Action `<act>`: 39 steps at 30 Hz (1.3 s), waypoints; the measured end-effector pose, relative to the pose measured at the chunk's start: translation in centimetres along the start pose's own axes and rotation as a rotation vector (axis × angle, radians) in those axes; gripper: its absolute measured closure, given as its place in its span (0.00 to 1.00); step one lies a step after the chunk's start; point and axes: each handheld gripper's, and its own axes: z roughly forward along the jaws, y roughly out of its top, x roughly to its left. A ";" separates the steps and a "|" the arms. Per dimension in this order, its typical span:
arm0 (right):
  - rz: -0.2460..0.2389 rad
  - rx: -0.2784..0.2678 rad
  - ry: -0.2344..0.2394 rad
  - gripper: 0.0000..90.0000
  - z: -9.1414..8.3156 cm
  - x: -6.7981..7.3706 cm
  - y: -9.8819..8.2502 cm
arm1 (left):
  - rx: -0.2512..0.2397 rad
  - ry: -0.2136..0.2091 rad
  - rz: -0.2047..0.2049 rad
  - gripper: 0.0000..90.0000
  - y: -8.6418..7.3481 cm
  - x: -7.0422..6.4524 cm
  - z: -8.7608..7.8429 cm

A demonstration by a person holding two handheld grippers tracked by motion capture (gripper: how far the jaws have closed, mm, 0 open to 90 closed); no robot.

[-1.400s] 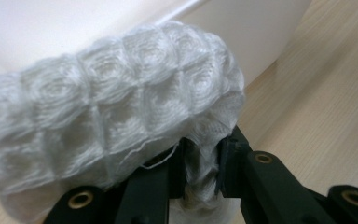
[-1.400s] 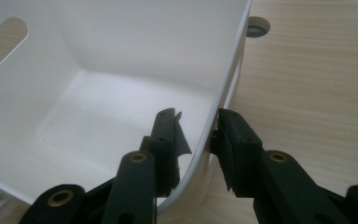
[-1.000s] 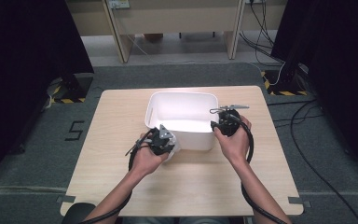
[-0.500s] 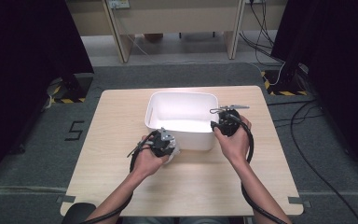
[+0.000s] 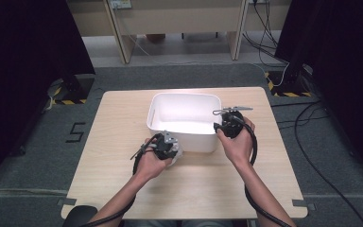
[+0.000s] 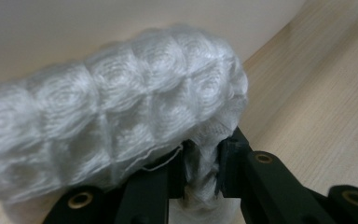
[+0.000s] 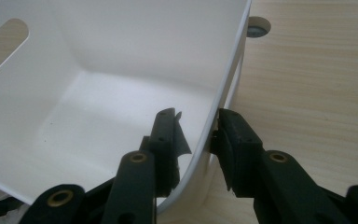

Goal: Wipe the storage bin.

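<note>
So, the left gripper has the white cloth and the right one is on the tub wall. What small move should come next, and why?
Probably lift the left gripper up and over the near rim of the white tub. It is shut on the white cloth, which sits outside against that wall, while the right gripper straddles the tub's wall, steadying it.

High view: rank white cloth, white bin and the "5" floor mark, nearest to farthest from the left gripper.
From the left gripper:
1. White cloth, pinched in its jaws by the bin's near wall.
2. White bin, just beyond, mid-table.
3. "5" mark, on the floor left of the table.
</note>
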 end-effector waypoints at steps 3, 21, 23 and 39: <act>0.000 0.001 -0.002 0.76 0.0 0.0 0.0 | 0.006 -0.003 0.005 0.85 0.1 -0.1 0.1; -0.001 0.000 0.000 0.76 0.0 0.0 0.0 | -0.005 -0.013 0.015 0.85 0.6 -0.7 0.2; -0.003 0.000 0.000 0.76 0.0 0.0 0.0 | -0.010 -0.016 0.016 0.85 0.7 -0.8 0.1; 0.001 0.004 0.001 0.76 0.0 -0.1 0.1 | -0.049 -0.016 0.025 0.85 1.8 -0.7 -1.6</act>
